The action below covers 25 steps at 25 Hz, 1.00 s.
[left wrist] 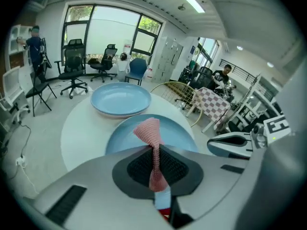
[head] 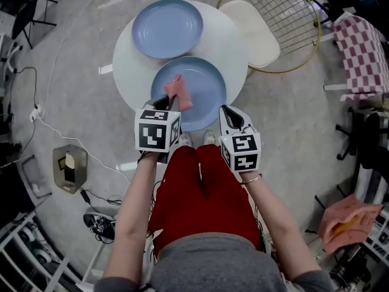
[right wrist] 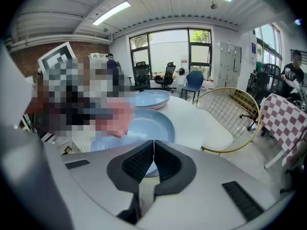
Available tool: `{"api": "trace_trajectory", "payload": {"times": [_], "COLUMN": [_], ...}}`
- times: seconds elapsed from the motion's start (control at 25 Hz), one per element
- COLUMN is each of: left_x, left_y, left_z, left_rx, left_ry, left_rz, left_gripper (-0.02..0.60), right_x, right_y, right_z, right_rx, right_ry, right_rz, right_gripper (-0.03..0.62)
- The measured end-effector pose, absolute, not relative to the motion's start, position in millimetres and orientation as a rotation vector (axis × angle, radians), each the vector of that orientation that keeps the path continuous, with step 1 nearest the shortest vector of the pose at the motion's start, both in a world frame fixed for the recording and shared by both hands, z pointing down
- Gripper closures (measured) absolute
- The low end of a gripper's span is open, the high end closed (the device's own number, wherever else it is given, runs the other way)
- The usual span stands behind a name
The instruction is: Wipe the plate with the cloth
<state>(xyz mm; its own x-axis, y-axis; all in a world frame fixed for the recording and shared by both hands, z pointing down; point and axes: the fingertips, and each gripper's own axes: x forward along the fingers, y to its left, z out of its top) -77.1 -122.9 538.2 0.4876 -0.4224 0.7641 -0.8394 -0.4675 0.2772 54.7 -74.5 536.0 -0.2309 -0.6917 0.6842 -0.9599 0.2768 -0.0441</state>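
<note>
Two light-blue plates rest on a round white table (head: 234,47): a near plate (head: 203,87) and a far plate (head: 167,28). My left gripper (head: 169,102) is shut on a pink cloth (head: 180,91) held above the near plate's left part. In the left gripper view the cloth (left wrist: 152,143) stands up from between the closed jaws of that gripper (left wrist: 156,164), over the near plate (left wrist: 180,133). My right gripper (head: 228,113) hovers by the near plate's front right rim, shut and empty. In the right gripper view its jaws (right wrist: 153,159) meet in front of the near plate (right wrist: 146,126).
A gold wire chair with a cream cushion (head: 258,32) stands right of the table. A checked-cover chair (head: 364,53) is at far right. Cables and a small box (head: 70,166) lie on the floor at left. Another pink cloth (head: 346,221) sits at lower right.
</note>
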Motion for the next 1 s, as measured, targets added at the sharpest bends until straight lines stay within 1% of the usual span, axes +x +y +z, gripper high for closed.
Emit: {"api": "trace_trajectory", "payload": {"times": [0.24, 0.48, 0.68, 1.0], "left_x": [-5.5, 38.8, 46.2, 30.6], "left_y": [-114.8, -101.6, -87.4, -65.5], "left_z": [539.6, 555.9, 574.7, 592.2], "left_rx": [2.121, 2.084, 2.053, 1.993], "left_ry": [-0.873, -0.792, -0.772, -0.764], "left_rz": [0.826, 0.864, 0.958, 1.035], "left_gripper": [0.552, 0.552, 0.552, 0.552], "right_x": [94.8, 126.1, 132.7, 119.2], "right_y": [-65.0, -55.0, -49.2, -57.2], "right_z": [527.2, 530.9, 535.0, 543.8], "right_rx": [1.567, 1.612, 1.604, 1.510], "right_ry": [-1.960, -1.933, -1.941, -1.989], "right_rz": [0.665, 0.694, 0.719, 0.714], "right_gripper": [0.565, 0.565, 0.565, 0.565]}}
